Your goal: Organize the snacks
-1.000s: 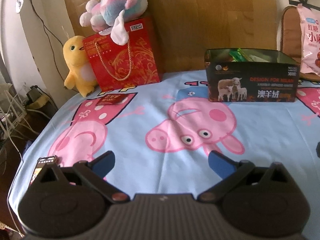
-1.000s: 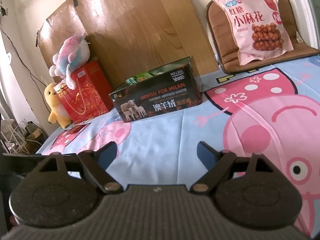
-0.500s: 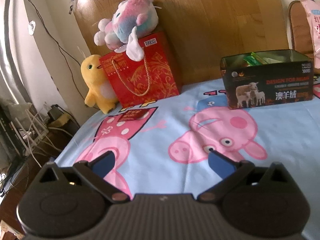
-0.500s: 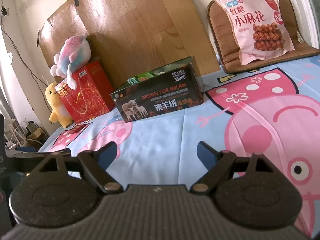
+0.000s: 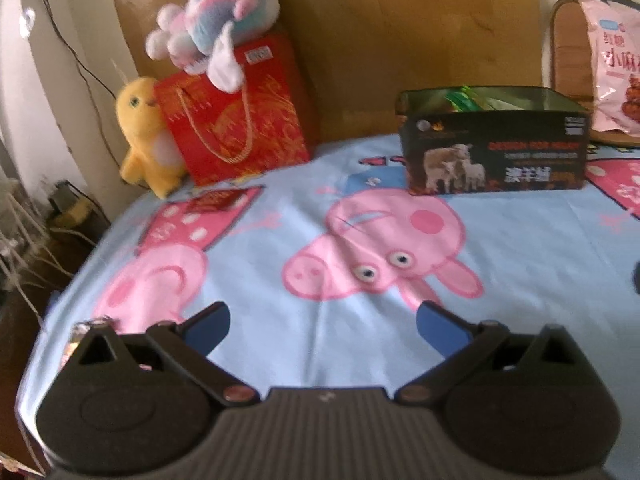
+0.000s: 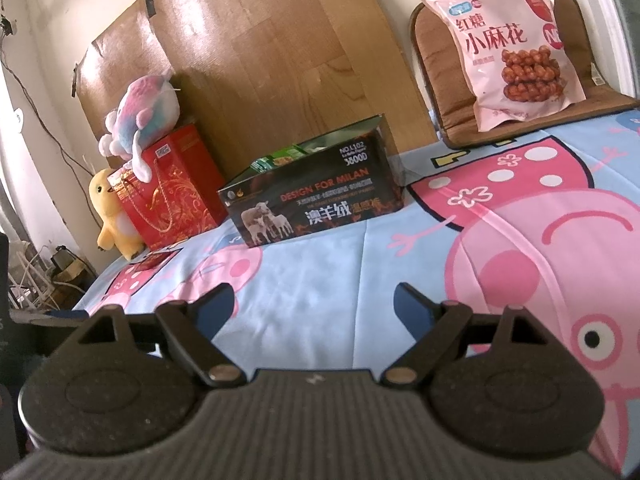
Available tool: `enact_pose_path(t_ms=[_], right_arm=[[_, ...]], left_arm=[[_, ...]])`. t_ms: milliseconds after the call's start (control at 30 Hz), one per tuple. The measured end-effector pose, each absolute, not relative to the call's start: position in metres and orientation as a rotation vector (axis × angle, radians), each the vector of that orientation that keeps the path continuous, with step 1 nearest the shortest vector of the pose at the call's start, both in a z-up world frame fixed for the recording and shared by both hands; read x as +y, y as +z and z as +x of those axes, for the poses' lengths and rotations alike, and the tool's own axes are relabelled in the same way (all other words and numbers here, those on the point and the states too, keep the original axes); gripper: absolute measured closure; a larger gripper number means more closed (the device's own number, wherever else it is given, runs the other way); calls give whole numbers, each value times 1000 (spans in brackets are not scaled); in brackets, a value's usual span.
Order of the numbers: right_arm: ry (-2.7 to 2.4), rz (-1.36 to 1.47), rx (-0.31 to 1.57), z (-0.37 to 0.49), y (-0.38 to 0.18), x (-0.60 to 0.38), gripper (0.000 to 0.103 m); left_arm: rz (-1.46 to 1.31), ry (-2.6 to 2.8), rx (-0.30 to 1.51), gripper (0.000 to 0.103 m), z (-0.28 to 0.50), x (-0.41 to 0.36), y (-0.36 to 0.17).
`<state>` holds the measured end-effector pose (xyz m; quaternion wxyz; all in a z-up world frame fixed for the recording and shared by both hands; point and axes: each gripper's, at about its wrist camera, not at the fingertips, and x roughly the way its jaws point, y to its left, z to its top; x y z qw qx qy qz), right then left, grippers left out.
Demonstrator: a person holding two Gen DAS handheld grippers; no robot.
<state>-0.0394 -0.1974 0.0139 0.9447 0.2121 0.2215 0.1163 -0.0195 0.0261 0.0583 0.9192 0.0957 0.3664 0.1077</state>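
Left gripper (image 5: 322,322): blue-tipped jaws spread wide, nothing between them, poised above a light blue sheet (image 5: 280,344) printed with pink cartoon pigs. Right gripper (image 6: 314,302): jaws likewise spread wide and empty, poised over the same sheet (image 6: 320,272). Dark open-topped box (image 5: 494,148), printed with sheep and red lettering: stands on the sheet toward the far edge, in front of a wooden board (image 5: 400,40); seen from the right wrist as well (image 6: 312,196). Green packets (image 6: 280,158) show above the box rim, their tops also visible from the left wrist (image 5: 468,98); their number cannot be told. Large pink snack bag (image 6: 508,40), picturing brown twisted pastries: leans upright against a brown seat cushion (image 6: 436,60) at the far right, well apart from the box; partly cut off at the right edge of the left wrist view (image 5: 616,64). Small flat red packet (image 5: 218,202): lies on the sheet just in front of a red gift bag (image 5: 236,120) with a gold cord handle. Pastel plush toy (image 5: 216,32): sits on top of the gift bag. Yellow plush duck (image 5: 146,136): stands just beside the gift bag on its left, touching it. Small shiny wrapped item (image 5: 86,330): lies at the near left edge of the sheet, partly hidden behind the left gripper's body; what it is cannot be told. Cables (image 5: 28,256): tangled on the floor off the left side of the sheet.
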Motion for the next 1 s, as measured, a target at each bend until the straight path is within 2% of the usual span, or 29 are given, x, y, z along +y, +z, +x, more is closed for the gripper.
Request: enact_pose_path(t_ms=[1000], right_arm=[[236,435,455,-40,14,-198,14]], left_arm=[[106,107,843,0,-19,20,55]])
